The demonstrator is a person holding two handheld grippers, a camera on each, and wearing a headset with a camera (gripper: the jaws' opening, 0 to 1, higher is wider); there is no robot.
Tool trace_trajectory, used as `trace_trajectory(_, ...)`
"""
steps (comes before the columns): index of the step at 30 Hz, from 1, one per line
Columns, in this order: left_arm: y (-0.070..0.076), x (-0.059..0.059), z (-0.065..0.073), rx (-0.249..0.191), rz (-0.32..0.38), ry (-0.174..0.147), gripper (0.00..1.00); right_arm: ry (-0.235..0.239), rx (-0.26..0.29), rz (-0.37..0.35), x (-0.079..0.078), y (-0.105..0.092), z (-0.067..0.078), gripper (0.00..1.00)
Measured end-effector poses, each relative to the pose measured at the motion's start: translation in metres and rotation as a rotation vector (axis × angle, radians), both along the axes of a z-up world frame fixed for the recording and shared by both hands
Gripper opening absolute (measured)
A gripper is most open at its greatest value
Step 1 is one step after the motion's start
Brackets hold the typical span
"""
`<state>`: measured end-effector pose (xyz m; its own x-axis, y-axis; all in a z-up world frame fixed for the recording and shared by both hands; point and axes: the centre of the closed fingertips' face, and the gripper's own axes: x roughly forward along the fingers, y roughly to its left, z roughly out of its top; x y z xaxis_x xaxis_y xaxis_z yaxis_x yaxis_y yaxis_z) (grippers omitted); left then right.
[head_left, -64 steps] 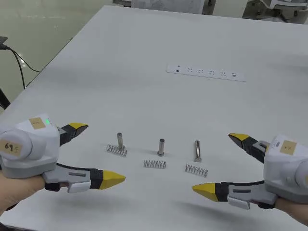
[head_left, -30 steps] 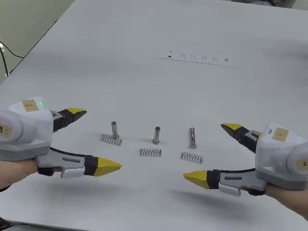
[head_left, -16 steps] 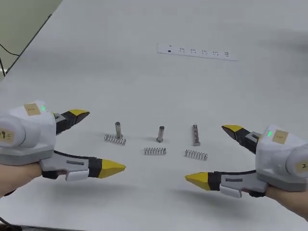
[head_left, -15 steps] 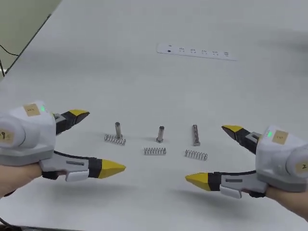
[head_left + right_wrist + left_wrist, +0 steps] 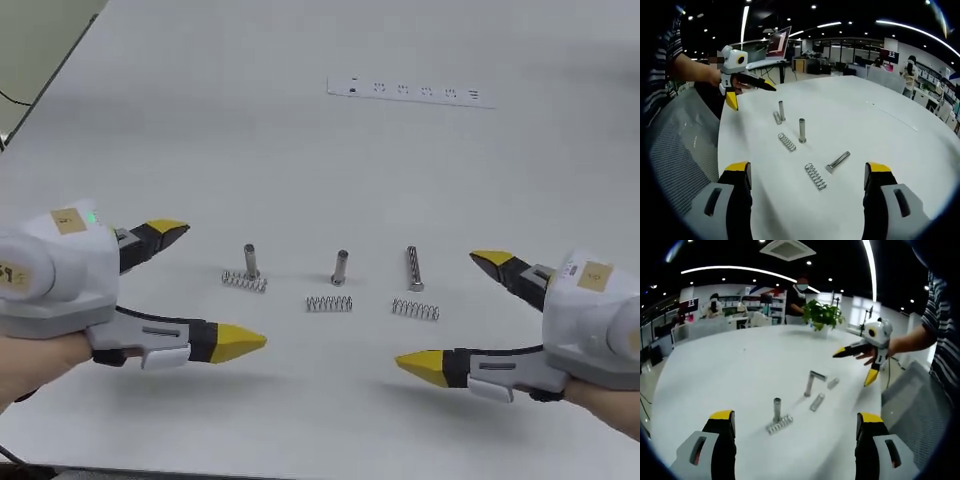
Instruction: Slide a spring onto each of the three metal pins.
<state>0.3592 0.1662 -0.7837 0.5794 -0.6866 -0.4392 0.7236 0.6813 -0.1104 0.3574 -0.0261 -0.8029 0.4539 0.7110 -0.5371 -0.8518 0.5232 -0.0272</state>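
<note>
I count three metal pins on the counter (image 5: 300, 150): the left pin (image 5: 250, 259), the middle pin (image 5: 341, 267) and the right pin (image 5: 412, 268). There are three springs as well, one beside each pin: the left spring (image 5: 244, 282), the middle spring (image 5: 329, 304) and the right spring (image 5: 415, 310). The person holds two grippers, the left gripper (image 5: 215, 285) and the right gripper (image 5: 442, 311). Further back lies one white power strip (image 5: 410, 91), and one potted plant (image 5: 822, 316) stands at the counter's edge.

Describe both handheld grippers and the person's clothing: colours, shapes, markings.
Both the left gripper and right gripper have rounded white-and-grey housings, tapered black jaws with yellow tips, and a tan sticker. The left shows a green light. The sleeve is striped.
</note>
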Motion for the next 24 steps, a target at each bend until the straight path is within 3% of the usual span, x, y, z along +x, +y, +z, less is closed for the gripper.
trace_trajectory(8, 0.004, -0.005, 0.0, -0.009, 0.002, 0.003, 0.99, 0.012, 0.005, -0.007, -0.003, 0.003, -0.002, 0.93)
trace_trajectory(18, 0.001, -0.002, 0.002, -0.018, -0.01, -0.008, 0.99, 0.011, 0.021, -0.026, 0.003, 0.01, 0.007, 0.91)
trace_trajectory(24, 0.003, -0.001, -0.001, -0.024, -0.009, -0.002, 0.99, 0.027, 0.051, -0.071, 0.021, 0.011, 0.017, 0.85)
